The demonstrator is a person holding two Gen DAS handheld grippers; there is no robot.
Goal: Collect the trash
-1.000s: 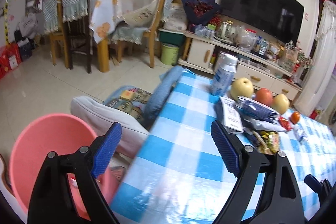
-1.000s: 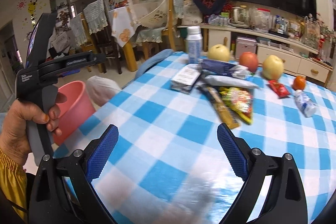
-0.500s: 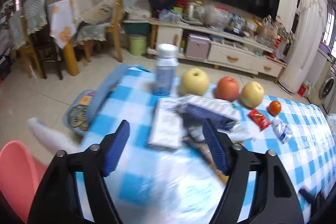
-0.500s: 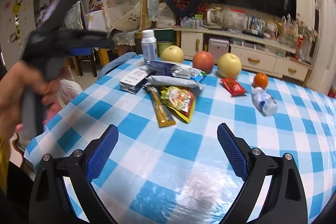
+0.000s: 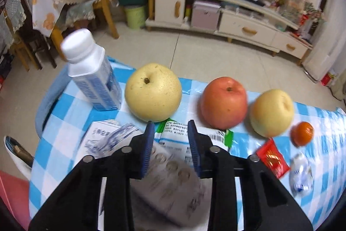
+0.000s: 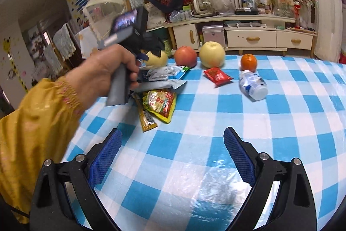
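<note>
With the left claw closing over the white wrapper near the pear, pinch packaging only; the right claw hangs open, empty.

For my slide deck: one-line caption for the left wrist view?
Left gripper closing over a white snack wrapper beside pears and an apple.

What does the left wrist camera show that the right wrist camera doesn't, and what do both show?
Only the left wrist view: the upright white bottle and the left gripper closing over a white wrapper. Only the right wrist view: the open right gripper, the hand gripping the left tool, and the yellow snack bag. Both: the red apple, orange, red packet.
</note>
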